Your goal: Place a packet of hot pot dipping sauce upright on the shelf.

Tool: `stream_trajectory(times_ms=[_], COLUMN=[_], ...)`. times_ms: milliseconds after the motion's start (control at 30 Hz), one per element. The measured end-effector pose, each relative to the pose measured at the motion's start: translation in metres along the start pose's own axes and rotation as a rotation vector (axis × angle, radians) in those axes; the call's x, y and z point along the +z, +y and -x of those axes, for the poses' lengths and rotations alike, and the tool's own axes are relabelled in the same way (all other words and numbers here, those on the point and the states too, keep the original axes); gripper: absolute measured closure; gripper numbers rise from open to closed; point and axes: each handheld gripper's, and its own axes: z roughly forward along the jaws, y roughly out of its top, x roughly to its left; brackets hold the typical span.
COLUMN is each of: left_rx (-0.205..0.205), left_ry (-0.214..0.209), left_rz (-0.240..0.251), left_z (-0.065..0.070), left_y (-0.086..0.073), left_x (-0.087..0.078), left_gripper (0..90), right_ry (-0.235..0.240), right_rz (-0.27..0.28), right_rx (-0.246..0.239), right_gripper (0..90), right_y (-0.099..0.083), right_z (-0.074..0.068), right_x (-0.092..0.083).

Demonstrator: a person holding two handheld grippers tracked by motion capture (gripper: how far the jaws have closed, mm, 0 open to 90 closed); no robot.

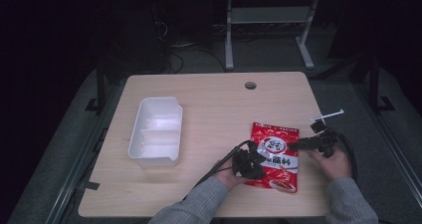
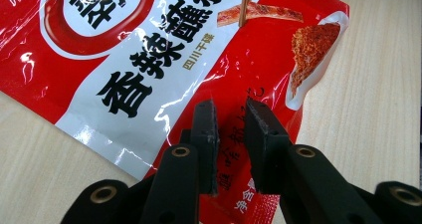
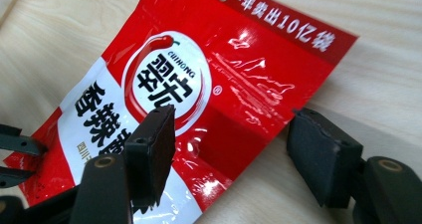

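Observation:
A red seasoning packet (image 1: 276, 154) with a white band and black lettering lies flat at the table's front right. My left gripper (image 1: 251, 160) sits at its lower left corner. In the left gripper view the jaws (image 2: 231, 109) stand close together, pinching the packet (image 2: 149, 59) near its bottom edge. My right gripper (image 1: 299, 145) reaches in from the packet's right side. Its jaws (image 3: 231, 129) are spread wide, one over the packet (image 3: 209, 84), the other over bare wood, and nothing is pressed between them.
A white two-compartment bin (image 1: 159, 100) stands at the table's left. A round cable hole (image 1: 250, 85) sits near the far edge. The left gripper's black jaw tips (image 3: 10, 154) poke in at the left of the right gripper view. Table legs stand beyond.

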Motion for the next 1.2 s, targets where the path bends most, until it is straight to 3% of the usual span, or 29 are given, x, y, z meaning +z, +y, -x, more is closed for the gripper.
stream_trajectory(times_ms=[100,400,600,700,833,933,1200], left_rx=[0.0,0.002,0.005,0.008,0.006,0.006,0.011], left_ry=[-0.002,-0.002,0.0,0.0,0.001,0.001,0.001], left_rz=[0.0,-0.001,-0.004,-0.005,-0.002,-0.001,0.014], left_z=[0.0,0.0,0.0,0.0,0.001,0.001,0.001], left_y=[0.0,0.0,0.0,0.0,0.0,0.0,-0.002], left_x=[0.0,0.0,0.0,0.0,0.0,0.0,0.0], left_gripper=[75.1,75.1,75.1,75.0,75.0,74.9,72.9], right_ry=[0.003,0.082,0.221,0.277,0.261,0.22,0.183], right_rz=[0.001,0.078,0.146,0.138,0.103,0.076,0.052], right_rx=[0.001,0.001,-0.056,-0.09,-0.109,-0.117,-0.104], right_gripper=[35.2,40.8,52.9,60.6,64.9,67.5,73.6], right_y=[0.0,-0.003,-0.009,-0.008,-0.005,-0.003,0.004], right_z=[0.0,-0.001,-0.003,-0.006,-0.012,-0.016,-0.019], right_x=[0.001,-0.014,-0.025,-0.023,-0.014,-0.005,0.01])
